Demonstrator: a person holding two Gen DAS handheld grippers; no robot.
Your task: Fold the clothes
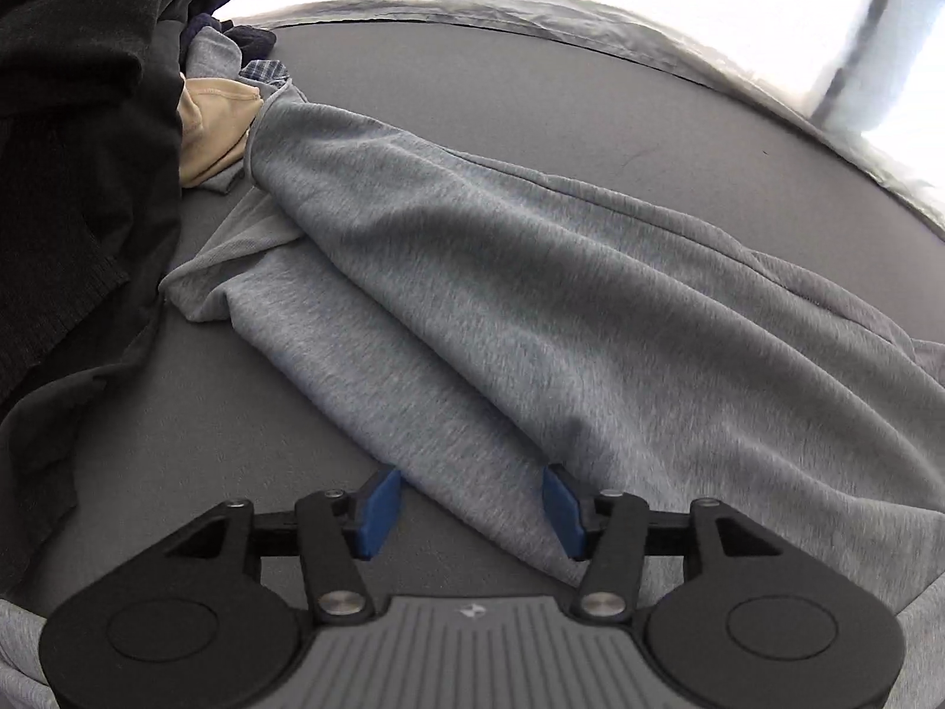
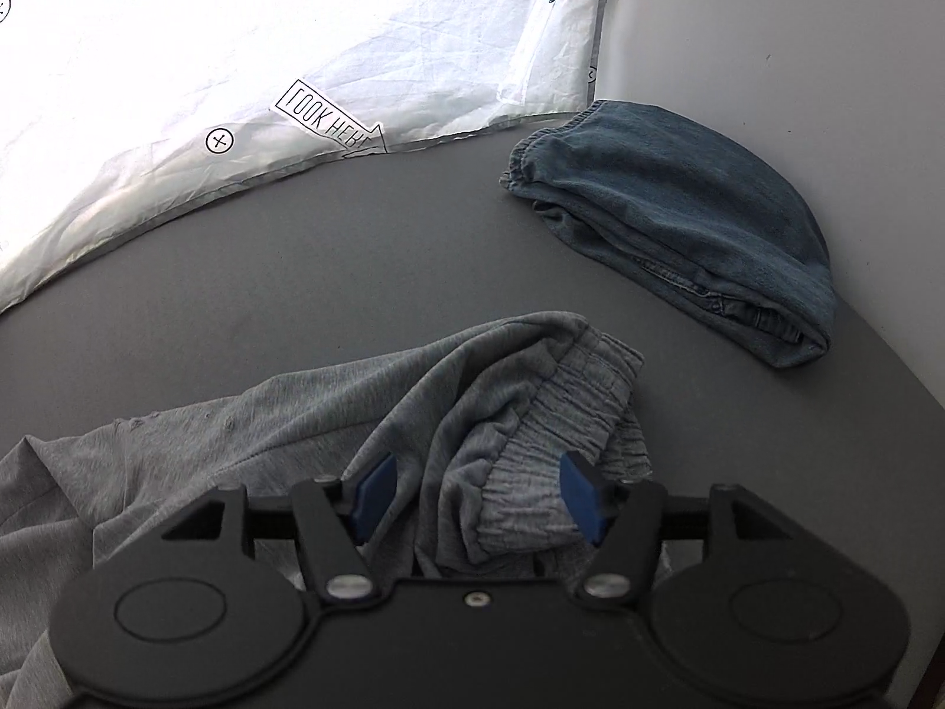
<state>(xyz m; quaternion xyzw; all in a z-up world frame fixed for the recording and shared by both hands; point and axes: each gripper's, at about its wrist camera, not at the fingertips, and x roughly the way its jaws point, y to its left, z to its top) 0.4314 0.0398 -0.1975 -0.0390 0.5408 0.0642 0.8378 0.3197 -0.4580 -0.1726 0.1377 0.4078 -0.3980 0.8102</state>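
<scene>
While both grippers stand wide and hold nothing, the grey trousers [image 1: 472, 272] lie stretched across the dark table [image 1: 590, 88].

Though the legs are laid one partly over the other in the left wrist view, the gathered waistband [image 2: 549, 413] sits bunched and rucked up between the spread pads of the right gripper [image 2: 478, 493], while the left gripper [image 1: 469, 511] straddles a long edge of the cloth. Soft, light jersey of this kind will likely sag, drape and slide on the smooth top, so a pinch through both layers at the thick elastic waist, and another at a seam or hem edge, looks the surest hold. A folded blue denim garment [image 2: 697, 224] rests well apart near a white printed sheet [image 2: 295, 59]; a heap of dark clothes [image 1: 88, 118] lies at the far end.
</scene>
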